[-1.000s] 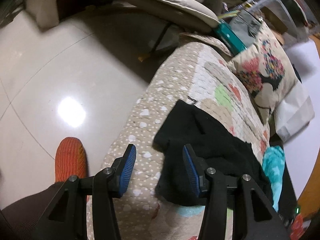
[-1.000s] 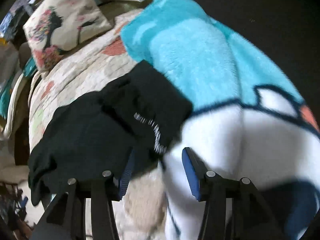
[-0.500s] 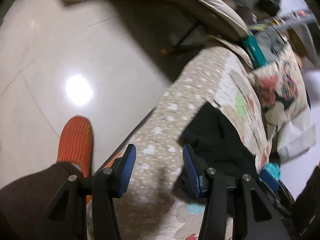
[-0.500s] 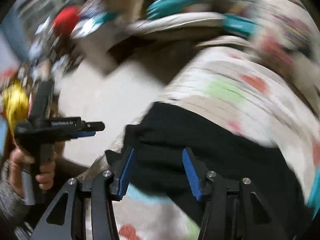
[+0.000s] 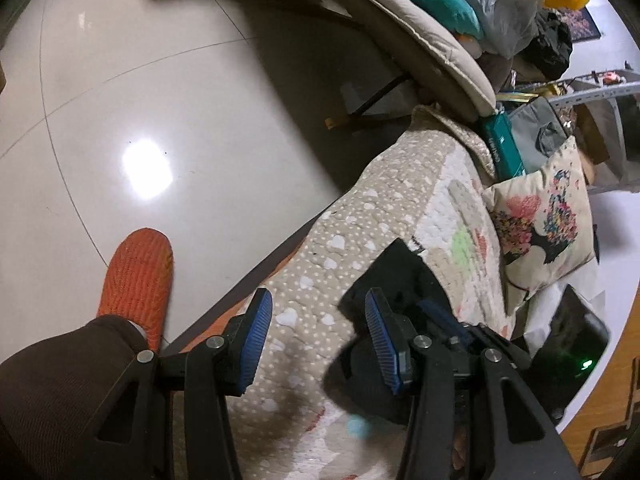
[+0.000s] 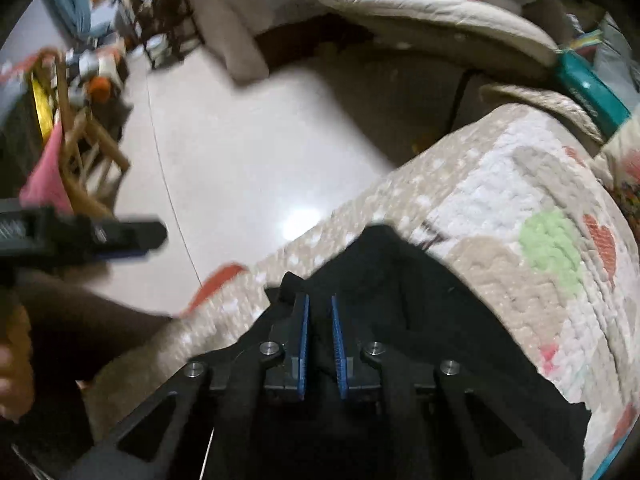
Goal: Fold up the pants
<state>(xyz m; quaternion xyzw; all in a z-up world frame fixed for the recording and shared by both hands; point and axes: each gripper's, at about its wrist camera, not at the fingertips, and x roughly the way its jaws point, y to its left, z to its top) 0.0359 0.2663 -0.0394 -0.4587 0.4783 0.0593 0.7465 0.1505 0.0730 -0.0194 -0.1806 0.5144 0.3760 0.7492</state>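
The black pants [image 6: 420, 300] lie bunched on a quilted bed cover [image 6: 500, 184] near the bed's edge. My right gripper [image 6: 319, 316] has its blue pads nearly together on a fold of the pants at their near edge. My left gripper [image 5: 316, 328] is open and empty above the dotted quilt border [image 5: 360, 232], just left of the pants [image 5: 404, 272]. The right gripper's body shows behind the left gripper's right finger. In the right wrist view the left gripper [image 6: 132, 236] shows at the left, held in a hand.
A floral pillow [image 5: 544, 220] lies on the bed past the pants. A padded folding chair [image 5: 420, 28] piled with bags stands beyond the bed corner. Shiny tile floor [image 5: 140, 100] lies to the left. My orange slipper [image 5: 138, 276] stands beside the bed.
My right gripper swung from the blue fleece blanket to the pants' near edge and closed on a fold. My left gripper shifted slightly left, staying open.
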